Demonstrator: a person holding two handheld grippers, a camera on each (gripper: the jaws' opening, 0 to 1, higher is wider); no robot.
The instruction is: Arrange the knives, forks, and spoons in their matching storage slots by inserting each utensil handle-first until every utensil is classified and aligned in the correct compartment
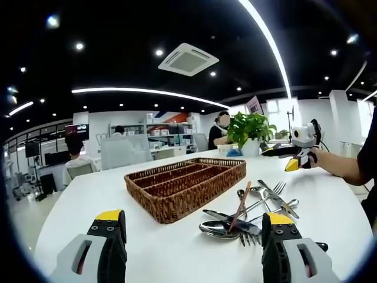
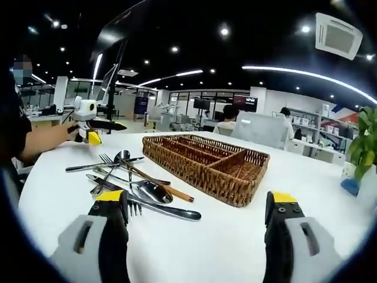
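A brown wicker cutlery tray [image 1: 194, 197] [image 2: 230, 188] with several divided slots stands on the white table, and its slots look bare. Beside it lies a loose pile of utensils: spoons [image 1: 215, 229] [image 2: 150, 191], forks [image 1: 272, 188] [image 2: 106, 158], a knife [image 2: 171, 211] and a wooden-handled piece [image 1: 240, 206] [image 2: 168, 187]. My left gripper [image 1: 193, 227] hovers low over the near table, open and holding nothing, with the pile just ahead of its right jaw. My right gripper [image 2: 197, 203] is open too, its left jaw close to the pile. Each gripper also appears far off in the other's view, the right gripper [image 1: 297, 150] and the left gripper [image 2: 88, 127], held by a hand.
A potted green plant [image 1: 250, 130] [image 2: 368, 141] stands at the table's edge near the tray. A person's forearm [image 1: 347, 168] [image 2: 35, 141] reaches over the table beside the pile. Desks, chairs and seated people fill the office behind. The white table [image 1: 177, 253] curves away at its rim.
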